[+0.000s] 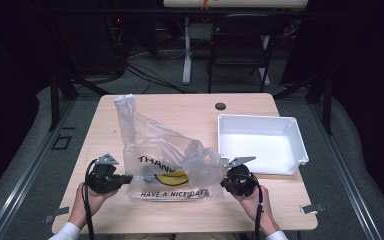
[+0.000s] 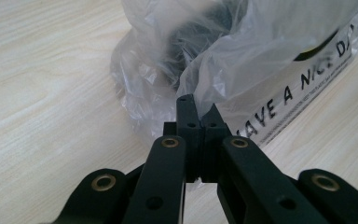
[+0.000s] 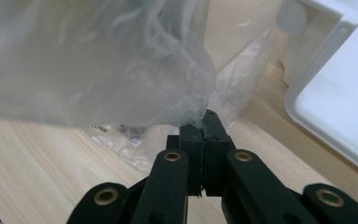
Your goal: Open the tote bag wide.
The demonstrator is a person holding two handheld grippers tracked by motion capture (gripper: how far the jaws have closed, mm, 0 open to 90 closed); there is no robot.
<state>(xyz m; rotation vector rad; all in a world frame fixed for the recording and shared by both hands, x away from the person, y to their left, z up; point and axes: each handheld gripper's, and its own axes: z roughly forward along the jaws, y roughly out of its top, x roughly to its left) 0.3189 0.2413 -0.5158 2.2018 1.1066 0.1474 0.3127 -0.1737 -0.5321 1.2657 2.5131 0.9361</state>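
Both hand-held grippers, left (image 1: pixel 128 178) and right (image 1: pixel 223 183), are clamped on the plastic bag (image 1: pixel 167 157); thin, limp and slippery, it handles best pinched at bunched edges.

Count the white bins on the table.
1. The bin sits at the table's right side, just right of the plastic bag; its corner also shows in the right gripper view. None seems hidden, though the bag could cover little.
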